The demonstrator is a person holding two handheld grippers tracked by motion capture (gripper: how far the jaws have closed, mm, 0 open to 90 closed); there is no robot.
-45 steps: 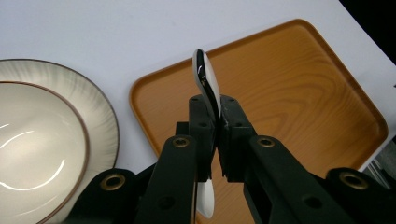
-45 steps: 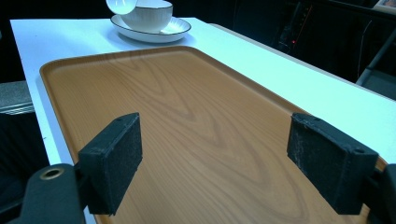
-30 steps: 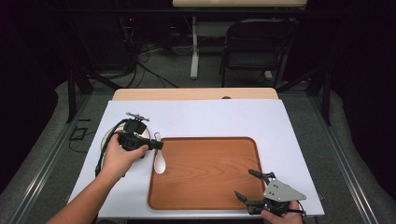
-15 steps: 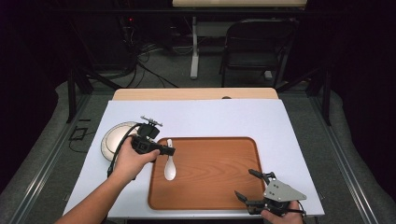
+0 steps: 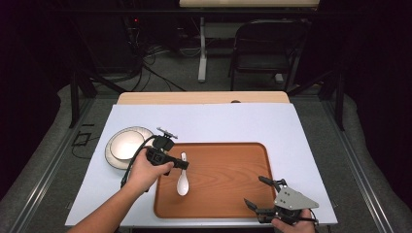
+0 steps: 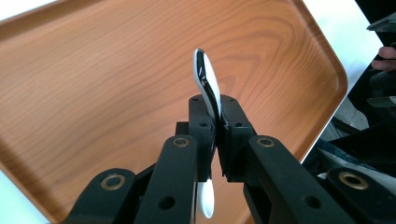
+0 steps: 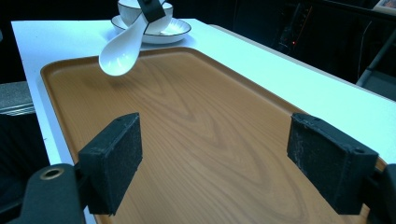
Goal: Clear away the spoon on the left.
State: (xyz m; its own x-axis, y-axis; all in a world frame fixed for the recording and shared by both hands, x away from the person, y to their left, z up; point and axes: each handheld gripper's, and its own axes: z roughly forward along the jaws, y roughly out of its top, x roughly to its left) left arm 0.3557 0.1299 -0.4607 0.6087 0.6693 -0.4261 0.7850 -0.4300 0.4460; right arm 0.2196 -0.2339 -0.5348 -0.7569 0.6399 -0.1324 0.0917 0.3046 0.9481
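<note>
My left gripper [image 5: 180,164] is shut on the handle of a white ceramic spoon [image 5: 182,182]. The spoon hangs bowl-down just above the left part of a wooden tray [image 5: 228,165]. In the left gripper view the spoon [image 6: 208,84] is seen edge-on, with the pads of the left gripper [image 6: 218,135] pressed on it over the tray [image 6: 93,84]. My right gripper [image 5: 253,190] stands open at the tray's near right corner with nothing between its jaws. In the right gripper view the spoon [image 7: 122,49] hovers at the tray's far end [image 7: 196,121], beyond the open right gripper [image 7: 224,154].
A white bowl on a plate [image 5: 127,145] sits on the white table to the left of the tray; the right gripper view shows the same plate [image 7: 173,30] behind the spoon. A chair and cables stand beyond the table's far edge.
My left hand has carried the spoon rightward and down, from over the plate to over the tray's left part, uncovering the bowl and plate. The right gripper has stayed put.
</note>
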